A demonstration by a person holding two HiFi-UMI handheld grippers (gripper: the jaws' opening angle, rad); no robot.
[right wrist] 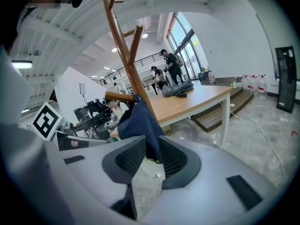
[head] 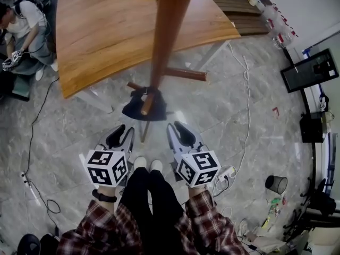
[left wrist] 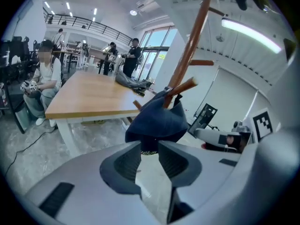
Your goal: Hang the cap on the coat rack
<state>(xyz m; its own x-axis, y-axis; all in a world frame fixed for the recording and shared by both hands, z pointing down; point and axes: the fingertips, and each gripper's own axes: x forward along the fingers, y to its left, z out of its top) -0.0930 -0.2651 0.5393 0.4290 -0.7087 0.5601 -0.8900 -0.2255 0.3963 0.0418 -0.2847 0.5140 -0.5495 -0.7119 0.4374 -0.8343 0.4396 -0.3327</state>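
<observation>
Head view: dark cap (head: 139,110) hangs on low peg (head: 147,104) of coat rack (head: 167,25), frame centre. Left tool (head: 122,132) and right tool (head: 178,127) sit just below cap, side by side, both clear of it. Left gripper view: jaws apart, nothing pinched, cap beyond tips. Right gripper view: jaws apart too, cap fabric showing through gap, not pressed. Seated person (head: 24,28) upper left, beside wooden surface (head: 106,36). Only gripper views show standing people (left wrist: 133,55) behind.

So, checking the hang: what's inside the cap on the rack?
The coat rack's wooden peg runs into the cap, and its tip pokes out. Fabric covers the stretch of peg inside, so how it catches there can't be seen.
</observation>
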